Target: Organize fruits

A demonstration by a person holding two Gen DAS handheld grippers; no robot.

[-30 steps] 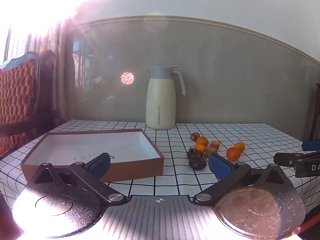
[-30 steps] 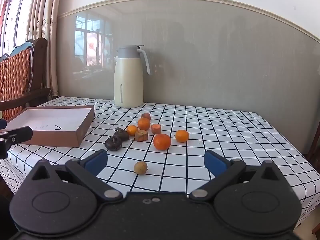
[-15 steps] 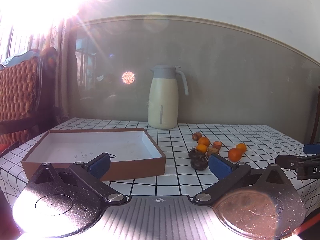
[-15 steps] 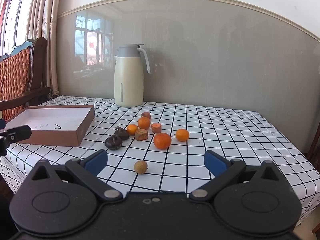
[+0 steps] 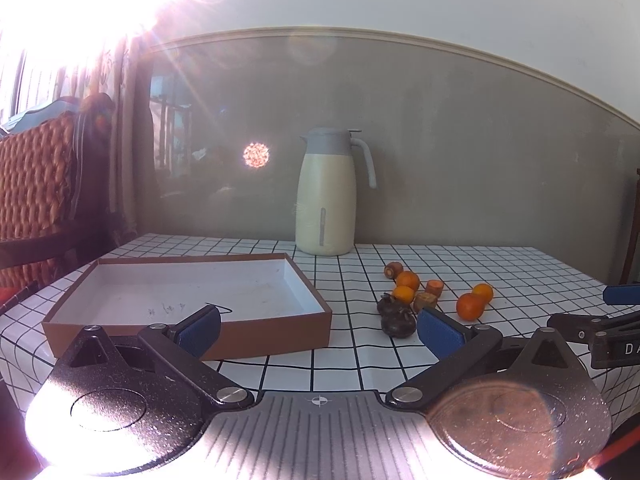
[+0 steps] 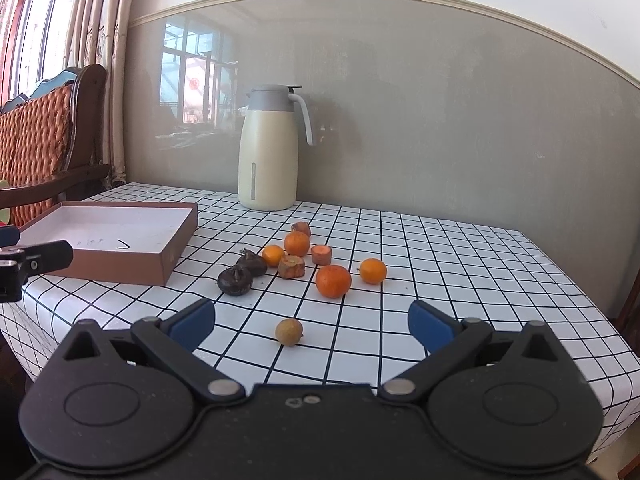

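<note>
Several fruits lie in a loose group on the checked tablecloth: oranges [image 6: 333, 280], two dark brown fruits [image 6: 235, 280], carrot-like pieces [image 6: 321, 254] and a small tan longan [image 6: 288, 332] nearest me. An empty brown box with a white inside [image 6: 116, 236] lies left of them; it also shows in the left wrist view [image 5: 192, 296]. My right gripper [image 6: 311, 326] is open and empty, just short of the longan. My left gripper [image 5: 318, 330] is open and empty, in front of the box's near right corner, with the dark fruits [image 5: 396, 318] by its right finger.
A cream thermos jug [image 6: 269, 148] stands at the back by the grey wall. A wooden chair with an orange cushion [image 6: 36, 140] is at the left. The table's right edge [image 6: 592, 304] drops off. Strong sun glare fills the left wrist view's top left.
Both grippers have crept slightly forward toward the table; the fruits and box look a little nearer. Jaws stay open; nothing was taken hold of.
</note>
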